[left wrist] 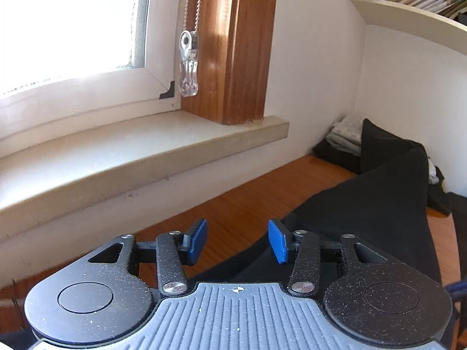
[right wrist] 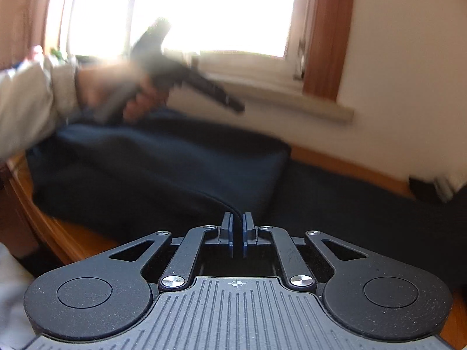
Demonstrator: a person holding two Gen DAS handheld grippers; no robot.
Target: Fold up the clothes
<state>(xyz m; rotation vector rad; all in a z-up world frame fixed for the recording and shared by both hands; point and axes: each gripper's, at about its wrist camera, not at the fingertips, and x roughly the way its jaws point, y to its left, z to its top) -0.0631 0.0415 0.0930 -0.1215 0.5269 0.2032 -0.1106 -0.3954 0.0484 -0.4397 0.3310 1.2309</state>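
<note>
On the wooden table (left wrist: 248, 204), one dark garment (right wrist: 163, 169) lies spread out. The left gripper (left wrist: 238, 240) hovers open and empty above the garment's edge. The right gripper (right wrist: 238, 227) pinches a fold of it between nearly closed pads.

person's hand (right wrist: 137, 99) and far claw (right wrist: 230, 103) motion-blurred.

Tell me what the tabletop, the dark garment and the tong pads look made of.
Tabletop: wood or wood-look laminate, with orange-brown grain lines and a slight sheen. Dark garment: soft matte fabric that drapes in folds; the weave is unclear. Left tongs pads: blue, finely ribbed, probably rubber or plastic.
</note>
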